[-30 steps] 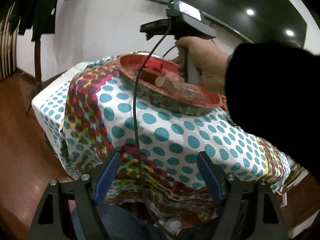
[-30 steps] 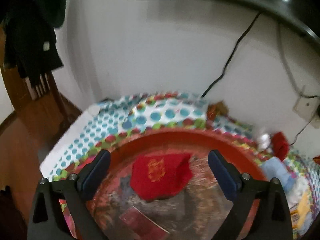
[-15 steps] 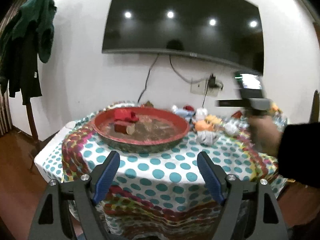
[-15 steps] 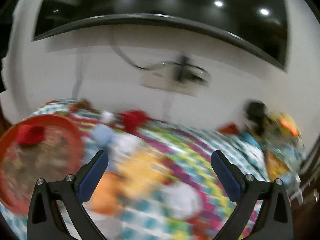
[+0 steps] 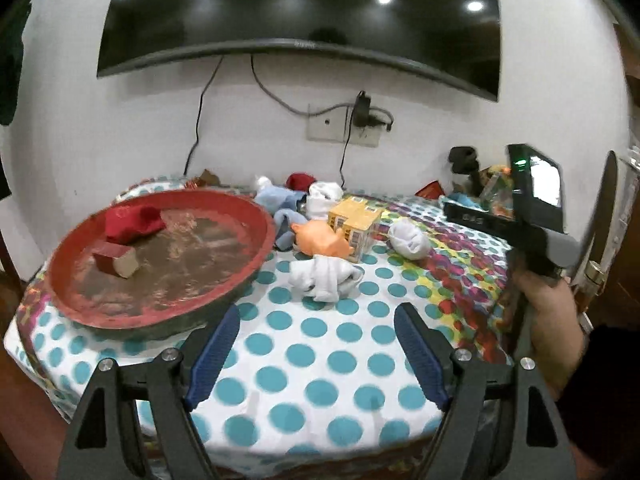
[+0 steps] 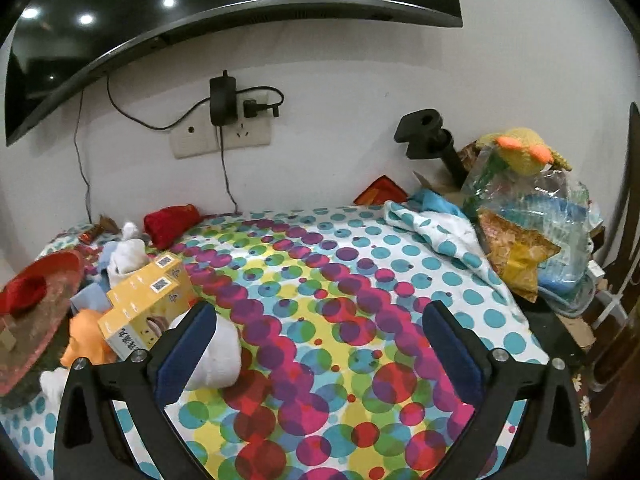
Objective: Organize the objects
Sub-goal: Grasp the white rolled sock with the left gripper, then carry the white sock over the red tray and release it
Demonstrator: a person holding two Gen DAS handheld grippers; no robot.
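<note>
home — wall television (image 5: 300,12), spotted tablecloth (image 6: 320,320)

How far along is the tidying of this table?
Barely begun. The round red tray holds only a red cloth and small block. Both grippers, left and right, are open and empty. White socks, orange toy and yellow box remain loose.

left wrist: faces tray (image 5: 256,256), wall | right wrist: faces tablecloth (image 6: 340,288), wall | shared: yellow box (image 5: 354,220)

Red tray (image 5: 256,256); white cloth (image 5: 320,364) dotted teal with rainbow spots; yellow box (image 6: 144,300); orange toy (image 5: 320,236).
</note>
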